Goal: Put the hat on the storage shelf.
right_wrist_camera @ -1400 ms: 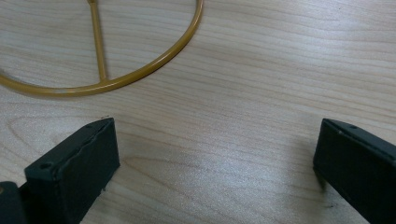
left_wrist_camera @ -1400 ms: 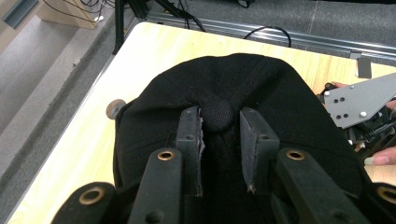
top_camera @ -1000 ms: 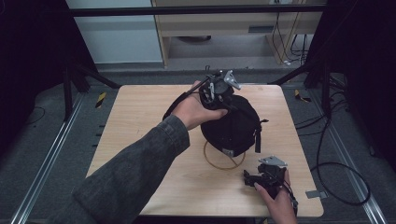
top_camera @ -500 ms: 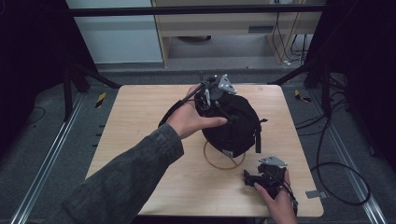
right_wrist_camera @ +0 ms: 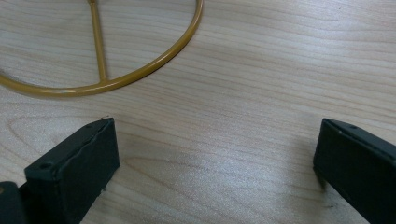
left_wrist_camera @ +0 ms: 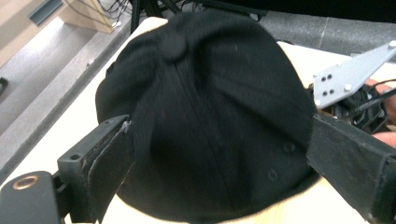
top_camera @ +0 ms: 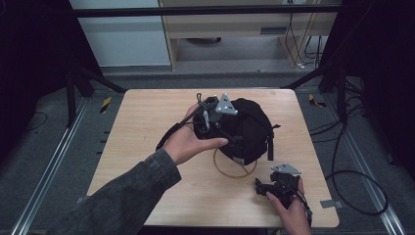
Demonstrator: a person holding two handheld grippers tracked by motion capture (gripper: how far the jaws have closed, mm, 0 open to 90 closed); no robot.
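In the high view, my left claw [top_camera: 211, 113] has just been opening at the black cap [top_camera: 247, 129], which sits on a gold wire stand [top_camera: 235, 169] mid-counter [top_camera: 142, 122]; a careless nudge could tip cap and stand. In the left claw view, the jaws straddle the cap [left_wrist_camera: 210, 112] without pressing, so closing off-centre could snag fabric. In the right claw view, my right claw [right_wrist_camera: 215, 163] stands apart, empty, near the stand ring [right_wrist_camera: 140, 74]; drifting forward could knock it.

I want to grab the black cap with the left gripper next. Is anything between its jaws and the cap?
Nothing visible does. The left gripper has its jaws spread wide, having just been opening, and the black cap sits directly between them on the table, its pads not pressing on it.
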